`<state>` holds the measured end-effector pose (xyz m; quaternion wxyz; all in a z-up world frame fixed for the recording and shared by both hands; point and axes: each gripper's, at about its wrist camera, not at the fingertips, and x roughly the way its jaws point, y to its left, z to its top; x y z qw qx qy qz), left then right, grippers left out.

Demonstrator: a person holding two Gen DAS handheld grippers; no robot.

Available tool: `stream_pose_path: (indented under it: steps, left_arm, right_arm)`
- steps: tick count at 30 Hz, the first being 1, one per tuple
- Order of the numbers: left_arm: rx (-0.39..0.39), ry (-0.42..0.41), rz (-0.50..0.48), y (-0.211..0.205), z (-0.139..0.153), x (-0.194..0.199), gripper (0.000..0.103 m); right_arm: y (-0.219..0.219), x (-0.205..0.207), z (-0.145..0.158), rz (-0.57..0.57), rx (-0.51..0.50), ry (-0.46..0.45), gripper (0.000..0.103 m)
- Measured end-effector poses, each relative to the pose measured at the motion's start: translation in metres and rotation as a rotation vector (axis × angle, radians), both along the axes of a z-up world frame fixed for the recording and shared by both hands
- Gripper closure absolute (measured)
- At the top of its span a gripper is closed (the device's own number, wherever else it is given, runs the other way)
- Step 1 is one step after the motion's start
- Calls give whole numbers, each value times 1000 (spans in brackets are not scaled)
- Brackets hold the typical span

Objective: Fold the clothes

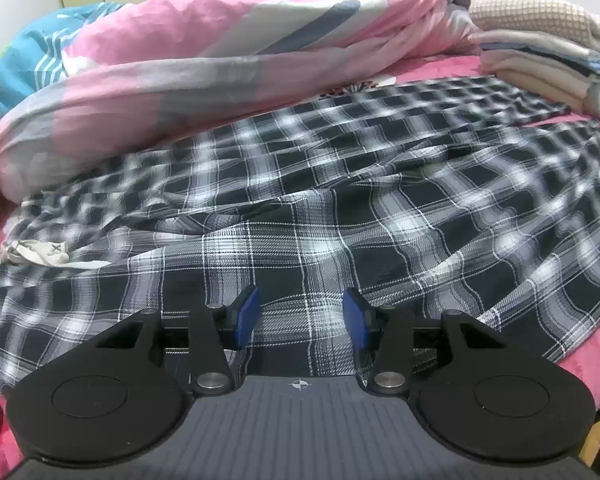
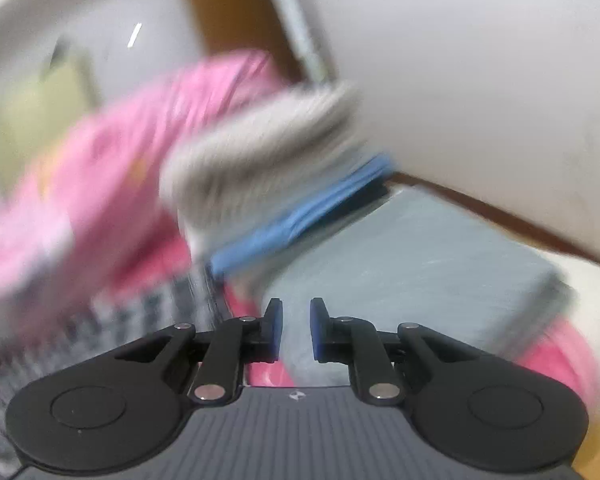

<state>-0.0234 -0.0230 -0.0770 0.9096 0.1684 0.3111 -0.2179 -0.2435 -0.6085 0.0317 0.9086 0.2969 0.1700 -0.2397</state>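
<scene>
Blue-padded and spread wide, the left gripper (image 1: 300,316) holds nothing; its jaws hang just over the near hem of the plaid shirt (image 1: 340,200). That shirt lies opened out and rumpled across the pink bed (image 1: 580,360), reaching from 9 o'clock to 3 o'clock, with ridges of loose cloth through its middle and no clean fold line that I can make out. At 1 o'clock a stack of folded clothes (image 1: 540,48) sits well apart from it, so some garments lie finished while, by my judgement, the plaid one is left to fold. A pink duvet (image 1: 220,52) is heaped at 11 o'clock.

From the right wrist, the right gripper (image 2: 296,330) shows a narrow gap between its pads and grips nothing. Everything beyond it is smeared by motion; only the stack at 12 o'clock and a plaid edge at 9 o'clock read. Sleeves and collar of the shirt cannot be picked out.
</scene>
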Motion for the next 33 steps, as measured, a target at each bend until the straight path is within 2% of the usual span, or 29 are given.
stream_pose_path:
  steps: [2,3,8,12,15,17,18,23,27,30,33]
  left_arm:
    - [-15,7,7,2,1,0,57]
    - [-22,9,10,4,2,-1,57]
    - [-36,30,21,9,3,-7,57]
    - [-21,24,15,12,2,-17,57]
    - [-21,31,26,15,0,-21,57]
    - [-36,45,43,17,0,-23,57]
    - [-46,55,51,20,0,-23,57]
    - [-94,103,85,36,1,-27,57]
    - [-99,114,88,49,5,-31,57]
    - [-100,119,93,61,10,-35,57]
    - [-101,105,123,83,22,-44,57]
  right_arm:
    - [-7,-37,4,-20,144,-44,81]
    - [-4,-44,-3,-14,204,-29,76]
    - [34,-29,-85,67,428,140,75]
    - [53,-25,-114,52,508,82,75]
    - [57,-21,-115,48,480,51,78]
    - [60,-17,-114,46,453,36,90]
    - [62,-14,-112,45,437,31,101]
    - [80,-45,-91,-2,318,-42,102]
    - [76,-54,-117,-95,379,16,102]
    - [78,-61,-120,-156,399,8,101]
    - [100,-63,-87,-233,190,59,100]
